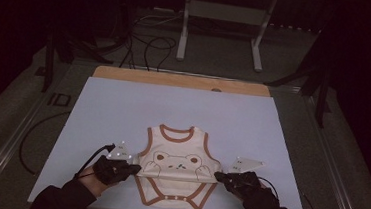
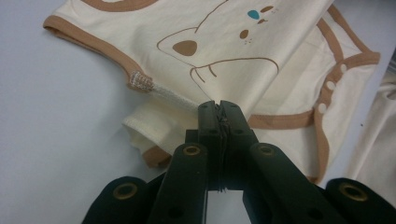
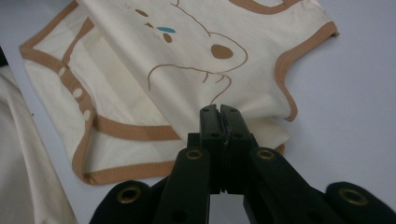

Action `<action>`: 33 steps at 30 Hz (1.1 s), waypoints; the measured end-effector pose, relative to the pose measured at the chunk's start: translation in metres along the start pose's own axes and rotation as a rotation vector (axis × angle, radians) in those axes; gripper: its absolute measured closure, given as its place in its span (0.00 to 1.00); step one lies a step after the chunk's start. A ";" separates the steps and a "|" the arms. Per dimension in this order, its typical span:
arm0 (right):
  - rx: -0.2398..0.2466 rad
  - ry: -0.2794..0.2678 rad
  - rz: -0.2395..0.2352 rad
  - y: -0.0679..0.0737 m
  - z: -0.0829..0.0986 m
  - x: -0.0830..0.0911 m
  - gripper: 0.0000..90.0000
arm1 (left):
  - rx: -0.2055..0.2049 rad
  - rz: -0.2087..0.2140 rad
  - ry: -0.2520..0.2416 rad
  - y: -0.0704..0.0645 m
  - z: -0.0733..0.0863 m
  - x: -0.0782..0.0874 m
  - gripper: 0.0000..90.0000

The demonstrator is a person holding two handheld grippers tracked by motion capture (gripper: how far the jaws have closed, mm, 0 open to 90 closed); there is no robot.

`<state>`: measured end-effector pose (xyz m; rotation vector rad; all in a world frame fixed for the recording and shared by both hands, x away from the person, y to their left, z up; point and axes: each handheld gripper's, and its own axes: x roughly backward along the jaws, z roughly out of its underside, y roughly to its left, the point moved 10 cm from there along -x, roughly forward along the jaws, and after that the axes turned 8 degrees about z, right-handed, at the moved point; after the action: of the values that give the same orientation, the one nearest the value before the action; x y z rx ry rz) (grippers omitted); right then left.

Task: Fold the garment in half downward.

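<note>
Your left gripper [image 1: 136,169] has its fingers clamped together on the left side edge of the cream bodysuit [image 1: 179,156], which lies flat near the front of the desk [image 1: 103,108], bear print up. Your right gripper [image 1: 219,177] pinches the opposite edge the same way, its fingers pressed together on the fabric fold.

No text, label, brand, number or sign could be read in any view. The bodysuit [image 1: 177,166] carried a printed bear face [image 1: 178,161] on its front, below the neckline, with no lettering beside it. Small white marks stood on the grey plates [image 1: 120,152] to either side of the bodysuit, but they were too small and blurred to tell as writing.
</note>
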<state>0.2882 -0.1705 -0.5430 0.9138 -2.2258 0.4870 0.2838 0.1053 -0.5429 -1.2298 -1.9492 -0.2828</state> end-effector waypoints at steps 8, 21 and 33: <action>0.006 0.012 -0.009 0.005 0.007 0.002 1.00 | 0.025 0.020 -0.005 -0.010 0.011 -0.001 0.99; 0.002 0.051 -0.032 0.017 0.025 -0.001 1.00 | 0.044 0.043 0.018 -0.019 0.029 -0.010 0.99; -0.019 0.077 -0.046 0.021 0.038 -0.007 1.00 | 0.066 0.062 0.023 -0.020 0.039 -0.016 0.99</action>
<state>0.2601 -0.1738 -0.5761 0.9183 -2.1322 0.4710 0.2505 0.1063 -0.5755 -1.2361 -1.8820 -0.1984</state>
